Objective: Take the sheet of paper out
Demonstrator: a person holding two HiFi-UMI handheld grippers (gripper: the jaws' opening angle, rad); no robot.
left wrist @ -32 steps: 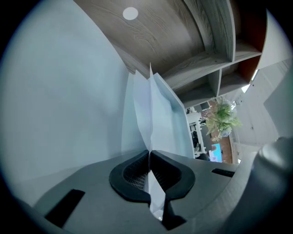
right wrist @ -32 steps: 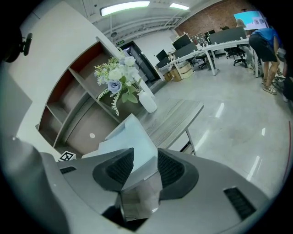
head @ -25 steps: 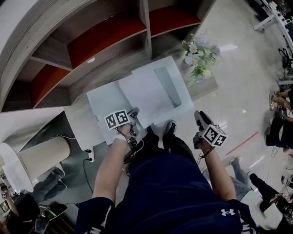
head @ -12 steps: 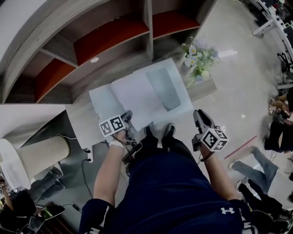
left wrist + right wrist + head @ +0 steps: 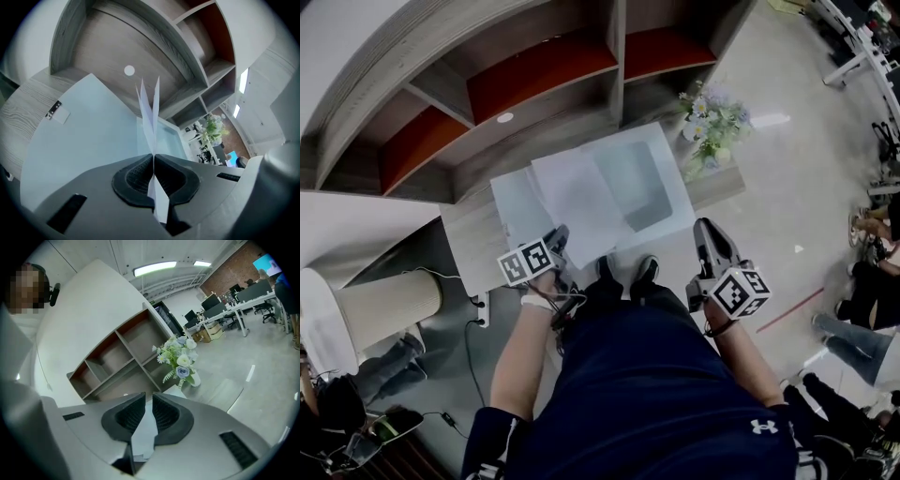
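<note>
From the head view, the sheet of paper [image 5: 581,202] lies across the top of a white machine [image 5: 677,183] that stands on the wooden tabletop [image 5: 469,251], with flowers [image 5: 712,122] just beside the machine and a shelf [image 5: 534,75] behind it. The left tool [image 5: 558,234] is at the sheet's near edge; the right tool [image 5: 705,230] hangs well apart from it, out past the machine's near right corner. In the left gripper view the pads are pressed together on the paper, which runs edge-on between them and stands up beyond the tips with a slight split or fold in it. In the right gripper view the jaws have just been closing and stand at a narrow gap with nothing between the pads; only the machine's pale top shows through. The sheet looks light, limp and easy to crease or tear, so it probably wants a steady pull along its own plane. A second hold on the near edge, well apart from the first, would keep it from sagging or twisting.
</note>
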